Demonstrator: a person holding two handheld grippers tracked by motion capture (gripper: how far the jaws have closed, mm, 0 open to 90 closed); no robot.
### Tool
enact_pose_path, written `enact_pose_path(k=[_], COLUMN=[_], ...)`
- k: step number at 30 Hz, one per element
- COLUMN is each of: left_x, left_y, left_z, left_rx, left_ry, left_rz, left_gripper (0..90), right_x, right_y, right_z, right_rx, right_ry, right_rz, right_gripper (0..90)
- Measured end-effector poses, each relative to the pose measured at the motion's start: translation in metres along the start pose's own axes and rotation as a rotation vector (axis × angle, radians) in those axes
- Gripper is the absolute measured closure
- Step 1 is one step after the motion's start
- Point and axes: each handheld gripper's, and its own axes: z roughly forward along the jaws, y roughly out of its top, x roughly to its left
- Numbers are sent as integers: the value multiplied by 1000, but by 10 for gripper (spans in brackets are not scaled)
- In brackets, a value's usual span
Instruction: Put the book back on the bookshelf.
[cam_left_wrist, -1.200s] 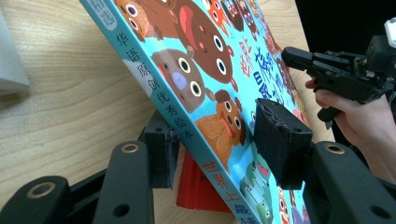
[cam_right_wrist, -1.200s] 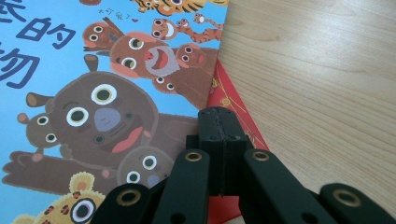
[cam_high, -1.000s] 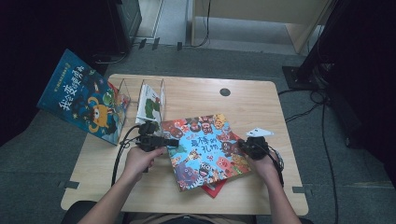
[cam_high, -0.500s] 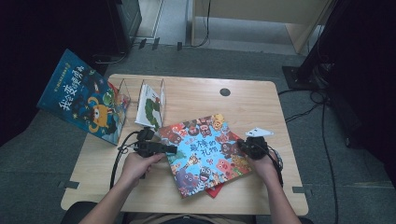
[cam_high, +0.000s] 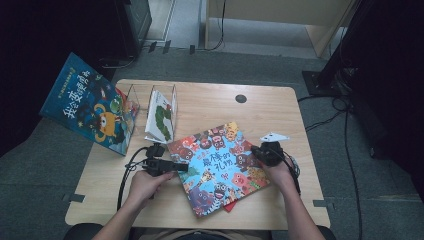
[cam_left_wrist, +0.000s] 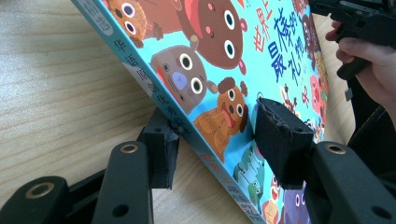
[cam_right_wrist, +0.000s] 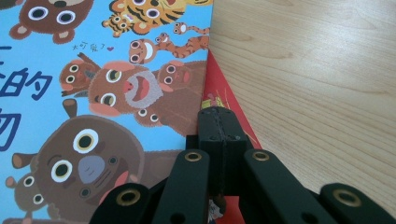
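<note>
We are straddling the picture book's (cam_left_wrist: 261, 51) lifted edge with the left gripper (cam_left_wrist: 215, 140), jaws spread, while the right gripper (cam_right_wrist: 219, 135), jaws pressed together, is steadying its opposite edge.

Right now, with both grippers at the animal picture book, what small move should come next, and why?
Probably close the left gripper on the blue animal book: its spine edge sits lifted off the table between jaws that straddle it, while the right gripper rests shut at the far edge.

Blue book (cam_high: 217, 167) — flatter, turned clockwise
</note>
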Motion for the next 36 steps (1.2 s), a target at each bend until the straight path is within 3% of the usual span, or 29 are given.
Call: enact_pose_path(k=[9, 12, 15, 18, 19, 25, 36], left_x=[1, 1, -3, -5, -5, -6, -14], left_y=[4, 6, 9, 12, 12, 13, 20], left_z=[1, -3, -3, -1, 1, 0, -9], left_rx=[-4, -23, -29, -41, -31, -33, -41], left_ry=[5, -43, -71, -105, -123, -122, -136], left_rz=[0, -20, -15, -19, -19, -13, 55], left_gripper=[506, 535, 535, 529, 563, 557, 616], right_x=[-3, -3, -2, -1, -1, 3, 0], right_y=[1, 2, 2, 2, 2, 2, 5], right_z=[2, 2, 2, 2, 2, 3, 1], right_rx=[-3, -5, -3, 0, 0, -2, -21], right_ry=[8, 7, -1, -6, -1, 11, 12], right_rz=[60, 81, 91, 84, 80, 38, 58], right_gripper=[900, 900, 900, 900, 900, 900, 900])
